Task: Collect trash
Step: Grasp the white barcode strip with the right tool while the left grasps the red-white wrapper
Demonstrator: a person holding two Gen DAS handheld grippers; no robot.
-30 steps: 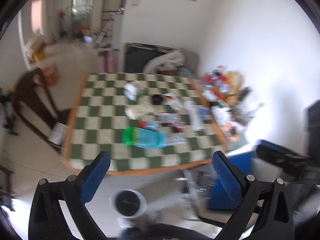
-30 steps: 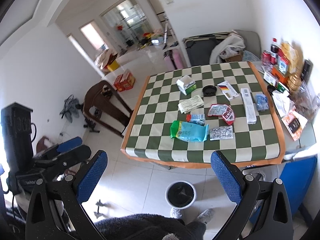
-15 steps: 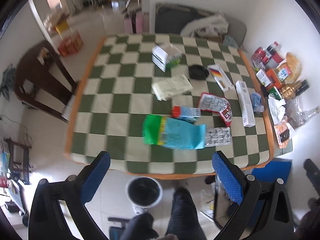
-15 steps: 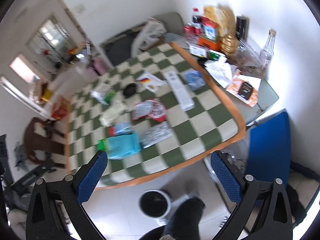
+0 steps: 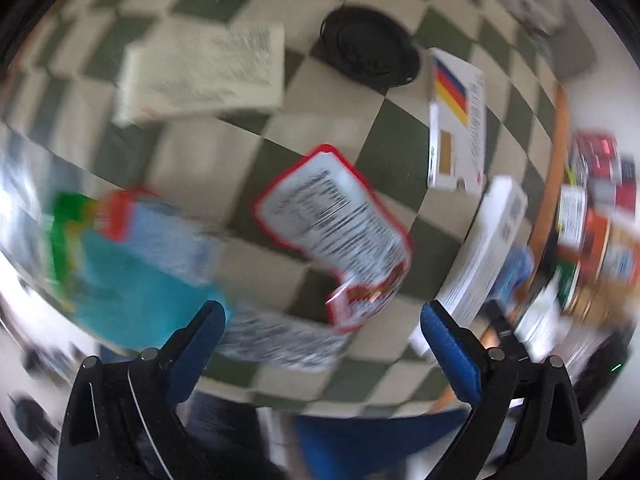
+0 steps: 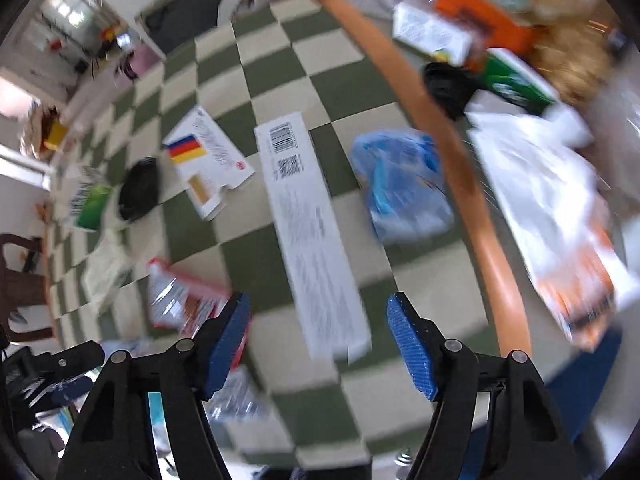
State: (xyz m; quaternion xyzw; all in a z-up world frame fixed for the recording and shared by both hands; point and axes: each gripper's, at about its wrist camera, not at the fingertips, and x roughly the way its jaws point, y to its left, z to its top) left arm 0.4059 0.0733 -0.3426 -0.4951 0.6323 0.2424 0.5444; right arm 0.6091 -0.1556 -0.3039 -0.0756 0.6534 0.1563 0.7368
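Note:
Trash lies on a green-and-cream checkered table (image 5: 396, 152). In the left wrist view my left gripper (image 5: 322, 336) is open and empty, hovering just above a red-edged wrapper (image 5: 336, 220), with a silvery printed wrapper (image 5: 280, 340) and a blue-green bag (image 5: 132, 280) near its left finger. In the right wrist view my right gripper (image 6: 318, 344) is open and empty, its fingers straddling the near end of a long white box (image 6: 312, 232). A crumpled blue bag (image 6: 404, 188) lies to its right, the red-edged wrapper (image 6: 180, 300) to its left.
A black dish (image 6: 138, 190), a flat carton with a black-red-yellow stripe (image 6: 206, 160) and a green-white box (image 6: 90, 204) lie farther back. Beyond the table's orange edge (image 6: 460, 184), boxes and papers (image 6: 540, 200) crowd a side surface. A dark chair (image 6: 20, 280) stands at left.
Both grippers have dropped from high above the room to close over the table. The left now hangs over the red-edged wrapper, the right over the long white box. Both stay open.

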